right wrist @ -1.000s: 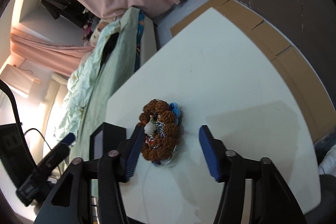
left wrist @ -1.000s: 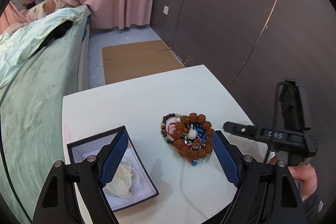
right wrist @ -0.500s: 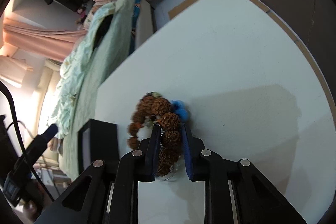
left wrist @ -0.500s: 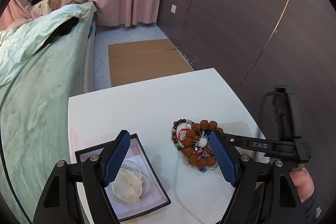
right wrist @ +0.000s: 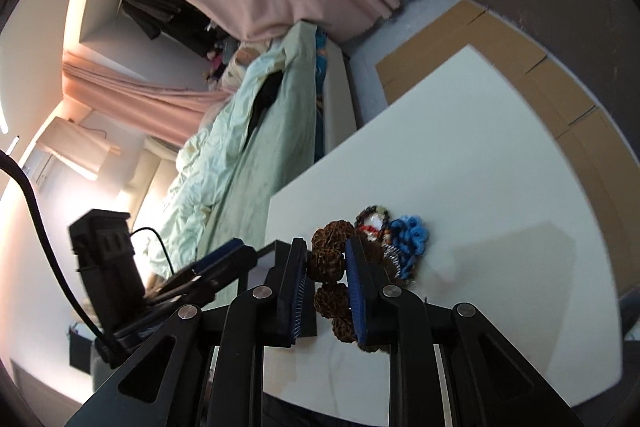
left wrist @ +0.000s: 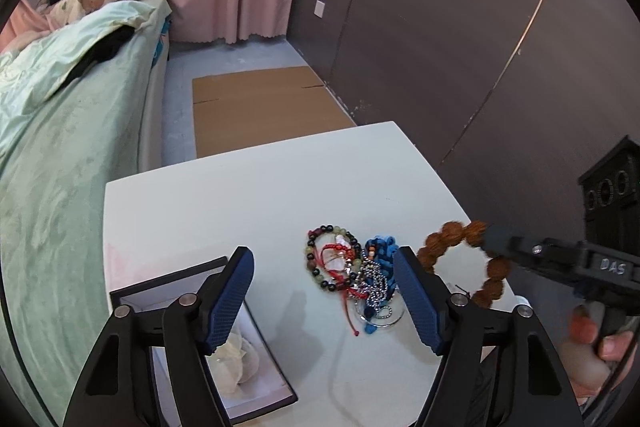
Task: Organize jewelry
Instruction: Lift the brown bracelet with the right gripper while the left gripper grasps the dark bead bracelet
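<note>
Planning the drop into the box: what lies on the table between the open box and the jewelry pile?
Nothing but bare table lies between the box and the jewelry pile, in the left wrist view.

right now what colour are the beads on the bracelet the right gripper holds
Reddish brown, rough-textured beads on the bracelet; clearest in the left wrist view.

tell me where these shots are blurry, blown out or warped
Left wrist view: sharp on the table, fisheye bends the wall seams, and the brown bead bracelet is slightly motion-blurred. Right wrist view: tilted and softer, overexposed around the lit wall at left, the bracelet between the right gripper fingers blurred, with a soft shadow on the table.
</note>
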